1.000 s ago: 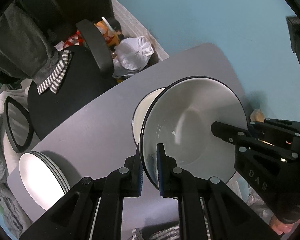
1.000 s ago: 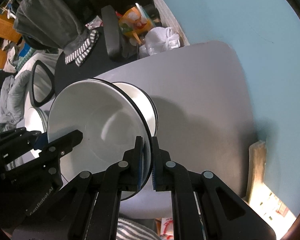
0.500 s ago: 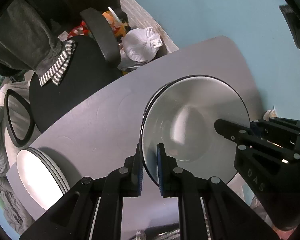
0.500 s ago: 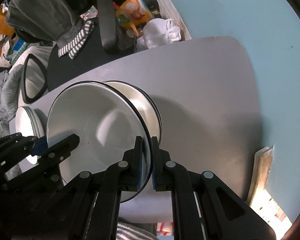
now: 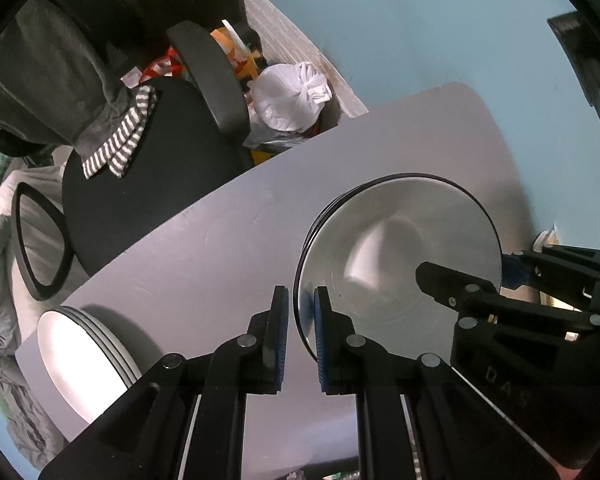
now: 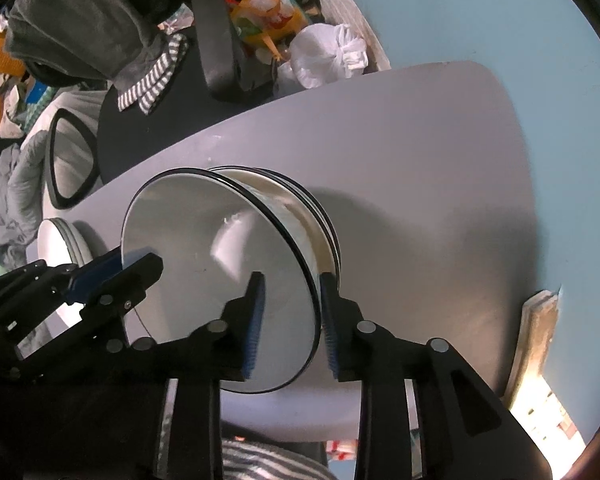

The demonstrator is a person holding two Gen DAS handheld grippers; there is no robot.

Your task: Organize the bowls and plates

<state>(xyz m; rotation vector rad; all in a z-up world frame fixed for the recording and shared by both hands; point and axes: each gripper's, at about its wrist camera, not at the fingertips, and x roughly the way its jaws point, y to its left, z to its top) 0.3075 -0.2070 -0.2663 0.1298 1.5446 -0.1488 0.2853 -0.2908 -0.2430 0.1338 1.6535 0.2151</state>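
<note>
A white bowl (image 5: 380,248) with a thin black rim sits nested on top of a stack of like bowls (image 6: 300,208) on the grey table (image 5: 220,248). My left gripper (image 5: 301,336) is shut on its near rim and points straight down. Across the bowl (image 6: 220,272), my right gripper (image 6: 292,320) has its jaws opening. The rim stands between its pads, and the inner pad is clear of it. Each gripper shows in the other's view: the right gripper (image 5: 468,270) and the left gripper (image 6: 128,266).
A stack of white plates (image 5: 72,344) lies at the table's left end, also in the right wrist view (image 6: 56,240). Beyond the far edge stand a black office chair (image 5: 152,168) draped with grey clothing and a white plastic bag (image 5: 288,100). A wooden piece (image 6: 540,320) lies past the right edge.
The bowl has come down and settled into the stack of bowls beneath it. The right jaws have parted from its rim. The left jaws stay shut on the rim.
</note>
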